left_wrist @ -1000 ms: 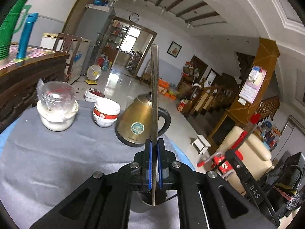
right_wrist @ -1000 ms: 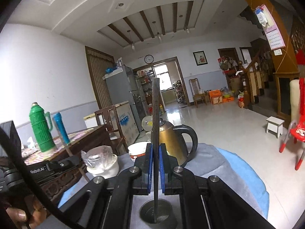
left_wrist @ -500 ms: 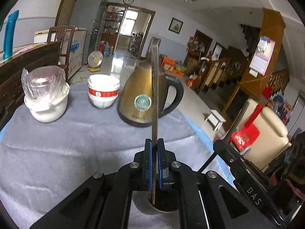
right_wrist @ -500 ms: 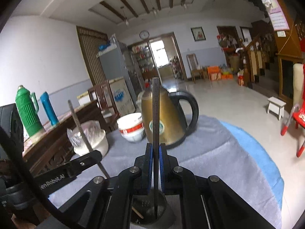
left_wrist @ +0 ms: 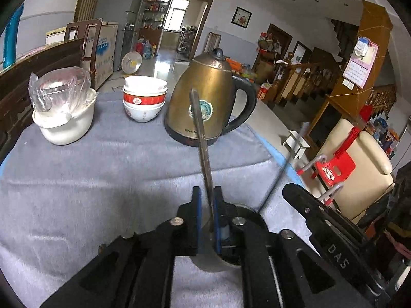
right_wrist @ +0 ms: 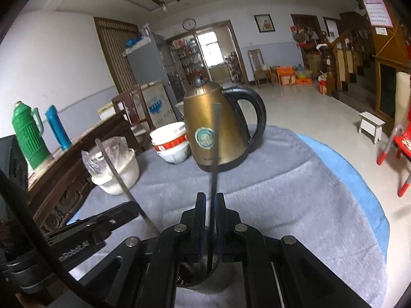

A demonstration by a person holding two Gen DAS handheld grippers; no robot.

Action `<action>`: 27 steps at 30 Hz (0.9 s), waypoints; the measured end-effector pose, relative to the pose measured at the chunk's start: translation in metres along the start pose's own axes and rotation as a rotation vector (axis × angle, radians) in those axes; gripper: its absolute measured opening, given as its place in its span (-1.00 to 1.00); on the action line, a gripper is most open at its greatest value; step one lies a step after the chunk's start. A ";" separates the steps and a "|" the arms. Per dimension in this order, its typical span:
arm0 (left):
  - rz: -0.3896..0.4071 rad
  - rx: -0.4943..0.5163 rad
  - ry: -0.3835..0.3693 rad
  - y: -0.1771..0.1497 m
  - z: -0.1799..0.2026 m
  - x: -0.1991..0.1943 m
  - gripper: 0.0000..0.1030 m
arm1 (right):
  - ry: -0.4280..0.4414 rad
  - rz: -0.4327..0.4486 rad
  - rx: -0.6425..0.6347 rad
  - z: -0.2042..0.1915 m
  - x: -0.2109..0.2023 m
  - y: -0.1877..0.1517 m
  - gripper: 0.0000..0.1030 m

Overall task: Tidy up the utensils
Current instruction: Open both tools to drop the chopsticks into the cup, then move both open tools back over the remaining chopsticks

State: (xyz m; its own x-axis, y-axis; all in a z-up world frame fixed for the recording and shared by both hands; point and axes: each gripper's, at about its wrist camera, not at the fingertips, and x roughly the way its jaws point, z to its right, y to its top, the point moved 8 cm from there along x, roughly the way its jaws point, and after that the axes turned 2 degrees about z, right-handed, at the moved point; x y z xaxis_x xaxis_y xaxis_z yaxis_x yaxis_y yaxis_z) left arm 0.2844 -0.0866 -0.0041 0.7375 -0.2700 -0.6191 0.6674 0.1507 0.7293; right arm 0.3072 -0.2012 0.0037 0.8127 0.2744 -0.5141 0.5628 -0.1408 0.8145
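My left gripper hangs over a metal utensil cup on the grey cloth. Its jaws are opening, and a flat metal utensil stands between them with its lower end in the cup. It tilts and rests against the right pad, clear of the left one. My right gripper is over the same cup. Its jaws are opening too, and a second flat utensil stands loose in the gap, its tip down in the cup. Each wrist view shows the other gripper alongside.
On the cloth-covered table behind the cup stand a brass kettle, stacked bowls and a white pot with a bagged glass. A dark wooden sideboard with two thermoses is at the left. The table edge and floor are at the right.
Both grippers have sunk toward the cup with their utensils. Their jaws, shut on the handles before, now stand apart, and the left utensil has tipped over to lean.
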 end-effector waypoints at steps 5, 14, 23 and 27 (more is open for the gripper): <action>0.050 -0.018 0.000 -0.001 -0.011 -0.033 0.08 | -0.028 0.036 0.026 0.005 -0.016 0.001 0.58; 0.116 -0.080 0.088 -0.030 -0.082 -0.102 0.25 | -0.105 0.139 0.038 0.014 -0.083 0.000 0.57; 0.057 -0.104 0.326 -0.102 -0.172 -0.119 0.29 | -0.154 0.025 0.020 0.022 -0.089 -0.074 0.57; 0.007 -0.154 0.380 -0.127 -0.197 -0.108 0.29 | -0.165 -0.089 0.018 0.022 -0.066 -0.119 0.57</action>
State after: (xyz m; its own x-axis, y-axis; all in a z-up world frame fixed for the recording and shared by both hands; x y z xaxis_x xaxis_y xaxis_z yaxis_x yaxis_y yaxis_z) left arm 0.1406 0.1105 -0.0872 0.7083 0.0974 -0.6991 0.6490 0.2995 0.6993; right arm 0.1901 -0.2231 -0.0654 0.7722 0.1270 -0.6226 0.6353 -0.1403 0.7594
